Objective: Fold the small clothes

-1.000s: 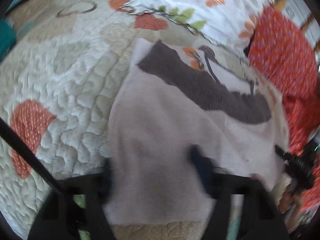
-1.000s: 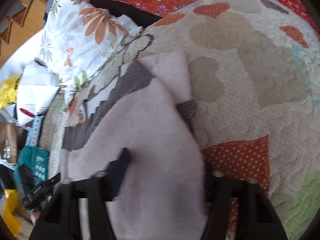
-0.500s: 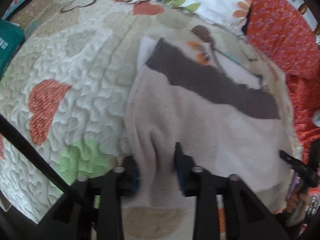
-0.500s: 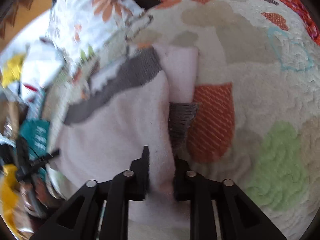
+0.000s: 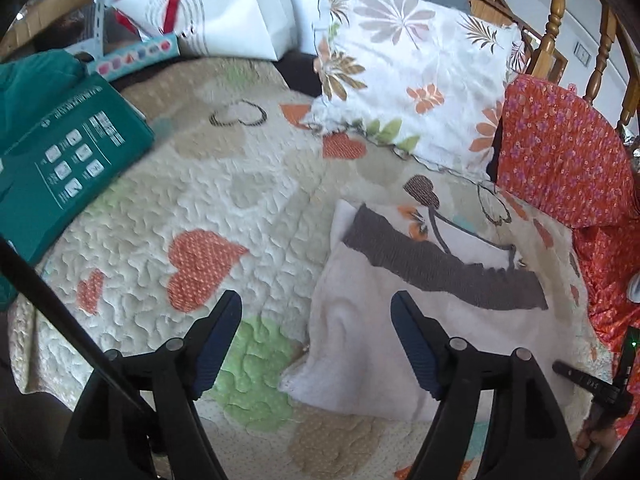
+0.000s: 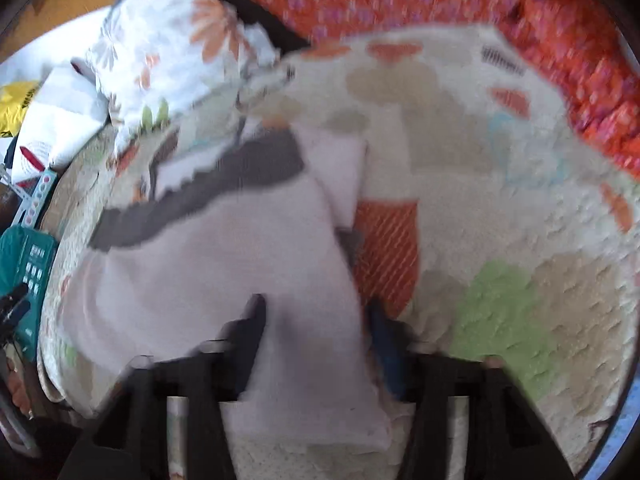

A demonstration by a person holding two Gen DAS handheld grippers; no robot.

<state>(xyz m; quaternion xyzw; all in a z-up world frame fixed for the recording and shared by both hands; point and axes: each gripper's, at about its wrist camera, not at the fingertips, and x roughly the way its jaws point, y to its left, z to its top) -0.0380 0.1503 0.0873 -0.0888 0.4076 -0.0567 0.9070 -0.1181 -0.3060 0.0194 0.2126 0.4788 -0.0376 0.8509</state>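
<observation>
A small pale pink garment [image 5: 372, 336] with a dark grey waistband [image 5: 444, 268] lies folded on the quilted bedspread [image 5: 224, 200]. My left gripper [image 5: 316, 320] is open and empty, raised above the quilt at the garment's left edge. In the right wrist view the same garment [image 6: 208, 264] lies flat, blurred. My right gripper [image 6: 316, 320] is open, its jaws standing to either side of the garment's near right corner.
A floral pillow [image 5: 412, 76] and an orange flowered cloth [image 5: 560, 152] lie beyond the garment. A teal box [image 5: 68, 160] and white bags [image 5: 208, 4] sit at the far left. A wooden bed rail [image 5: 552, 12] stands behind.
Both grippers have opened and let go of the garment. The left gripper has lifted and pulled back; the garment now lies folded on the quilt.
</observation>
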